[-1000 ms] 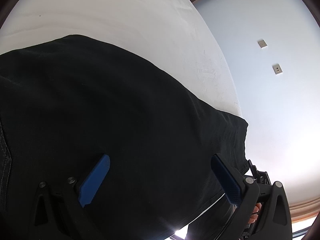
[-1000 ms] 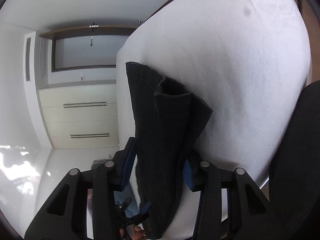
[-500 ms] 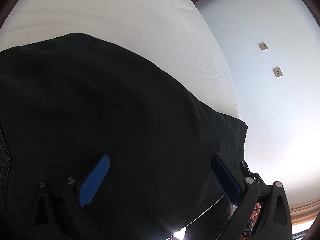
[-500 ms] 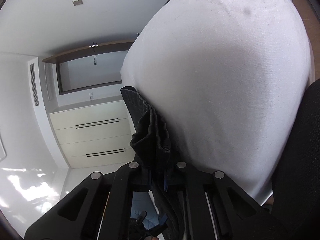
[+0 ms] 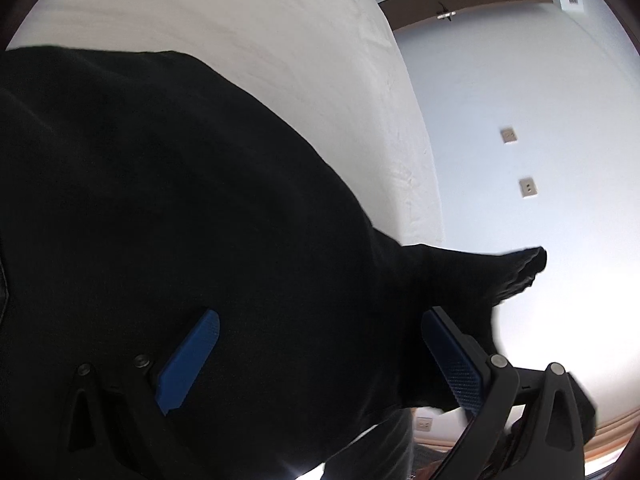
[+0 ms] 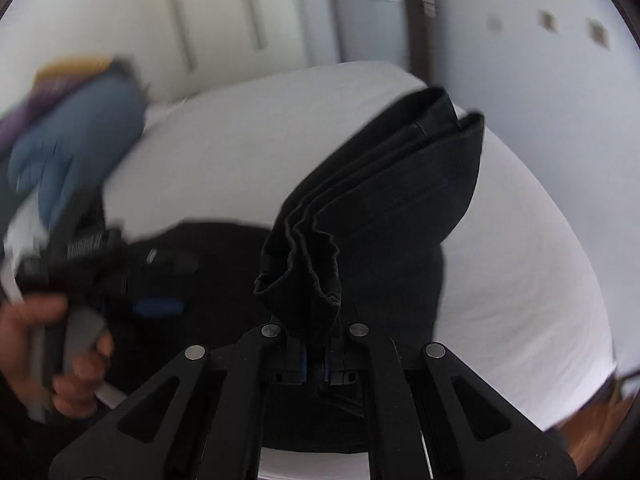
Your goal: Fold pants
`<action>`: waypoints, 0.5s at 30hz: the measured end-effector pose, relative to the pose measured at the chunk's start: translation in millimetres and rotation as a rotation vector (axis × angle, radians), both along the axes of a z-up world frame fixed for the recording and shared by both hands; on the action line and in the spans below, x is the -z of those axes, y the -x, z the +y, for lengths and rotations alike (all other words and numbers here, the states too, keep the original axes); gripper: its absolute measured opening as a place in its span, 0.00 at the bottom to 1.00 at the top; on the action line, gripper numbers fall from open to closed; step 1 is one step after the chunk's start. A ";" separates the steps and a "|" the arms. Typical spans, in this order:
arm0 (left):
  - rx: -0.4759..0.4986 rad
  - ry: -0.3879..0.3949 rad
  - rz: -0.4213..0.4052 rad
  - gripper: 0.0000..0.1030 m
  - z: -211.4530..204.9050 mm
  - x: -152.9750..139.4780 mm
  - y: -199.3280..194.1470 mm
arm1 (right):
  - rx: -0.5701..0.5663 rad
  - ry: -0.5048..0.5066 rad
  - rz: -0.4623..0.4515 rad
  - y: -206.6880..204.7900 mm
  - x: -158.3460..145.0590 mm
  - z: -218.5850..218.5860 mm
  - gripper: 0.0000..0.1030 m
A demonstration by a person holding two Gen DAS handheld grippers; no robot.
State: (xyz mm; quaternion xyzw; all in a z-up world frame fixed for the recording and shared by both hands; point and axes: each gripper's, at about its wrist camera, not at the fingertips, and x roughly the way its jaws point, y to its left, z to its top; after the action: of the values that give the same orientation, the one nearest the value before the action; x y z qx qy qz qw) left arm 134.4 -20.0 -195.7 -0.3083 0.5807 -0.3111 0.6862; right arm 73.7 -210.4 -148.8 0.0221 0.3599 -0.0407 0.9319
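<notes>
Your right gripper [image 6: 316, 354] is clamped on a bunched end of the black fabric pants [image 6: 384, 208]; its jaws have just closed down, and the cloth is pinched between the blue pads, with a crumpled hem standing just above them. From that grip the lifted leg runs up and away from you towards the far right of the white bed sheet [image 6: 520, 280], so its long axis points ahead and a little to the right of the fingers. The rest of the dark cloth lies flat on the sheet below and to the left of the grip.

Your left gripper [image 5: 320, 360] hangs wide open over the broad body of the pants, blue pads well apart and nothing pressed between them. In its view the lifted corner juts out to the right, just past the right pad.

The right gripper alone has the cloth. Your hand [image 6: 52, 360] on the left gripper's handle appears blurred at the left of the right wrist view, with the tool's blue pad over the flat cloth. The fold probably turns on carrying that end along the leg's own line while the left pins the flat part.
</notes>
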 end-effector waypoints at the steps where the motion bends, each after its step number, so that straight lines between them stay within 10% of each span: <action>1: -0.012 0.040 0.019 0.99 5.0 1.1 -0.1 | -0.054 -0.002 0.033 -6.9 10.7 21.9 0.04; 15: 0.069 0.086 0.067 1.00 -12.1 -0.2 -4.1 | -0.132 0.161 0.102 -4.4 42.2 81.1 0.04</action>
State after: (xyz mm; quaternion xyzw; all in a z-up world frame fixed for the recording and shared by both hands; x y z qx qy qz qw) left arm 138.5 -32.1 -195.5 -0.3276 0.5999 -0.3488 0.6412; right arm 78.1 -129.3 -191.0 -0.0787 0.4029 -0.0090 0.9118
